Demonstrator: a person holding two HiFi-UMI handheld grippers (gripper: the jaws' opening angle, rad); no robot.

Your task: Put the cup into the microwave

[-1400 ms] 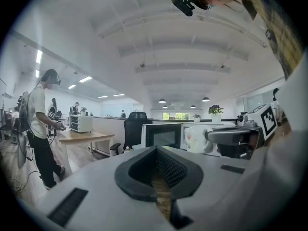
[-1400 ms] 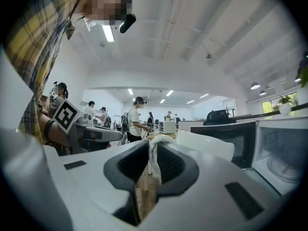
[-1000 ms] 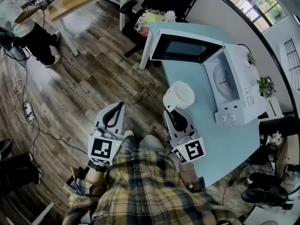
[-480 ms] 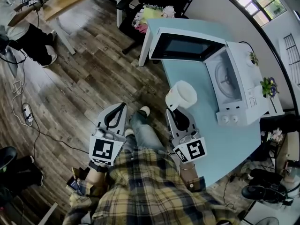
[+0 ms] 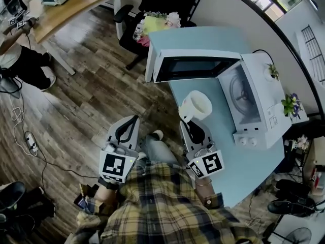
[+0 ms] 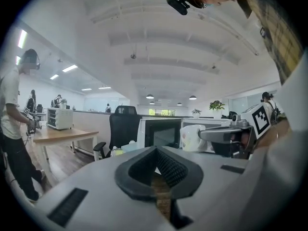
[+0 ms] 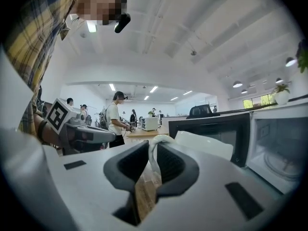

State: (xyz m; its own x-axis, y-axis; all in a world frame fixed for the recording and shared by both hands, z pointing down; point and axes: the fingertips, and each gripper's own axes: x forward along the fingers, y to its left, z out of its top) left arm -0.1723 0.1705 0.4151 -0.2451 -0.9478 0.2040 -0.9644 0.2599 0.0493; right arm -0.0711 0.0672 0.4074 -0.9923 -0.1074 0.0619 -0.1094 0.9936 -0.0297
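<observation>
1. Cup [image 5: 196,105], white with a loop handle, is outside the microwave [image 5: 256,103]. It is held in the air just in front of the open cavity, near the swung-out door [image 5: 195,67].
2. Right claw [image 5: 187,122] is narrowed onto the cup's handle. In the right gripper view the thin white handle [image 7: 153,150] is squeezed between the claw's [image 7: 150,154] two dark pads. The cup body [image 7: 204,146] lies beyond them, on the side toward the microwave [image 7: 276,143].
3. Left claw [image 5: 132,121] is closed on nothing. In the left gripper view its [image 6: 155,154] pads meet at the tips with only floor showing behind them. It hangs over the wooden floor [image 5: 86,95], farther from the microwave than the cup and level with the free end of the door.
4. The microwave stands on a light blue table [image 5: 254,159]. A round turntable [image 5: 241,93] shows inside the cavity, and two knobs [image 5: 247,128] sit on the panel at the end nearest the person.
5. A potted plant with purple flowers [image 5: 288,104] stands just beside the microwave, on the side away from the cup.
6. A black office chair [image 5: 152,1] stands beyond the microwave's door, past the table's far end.
</observation>
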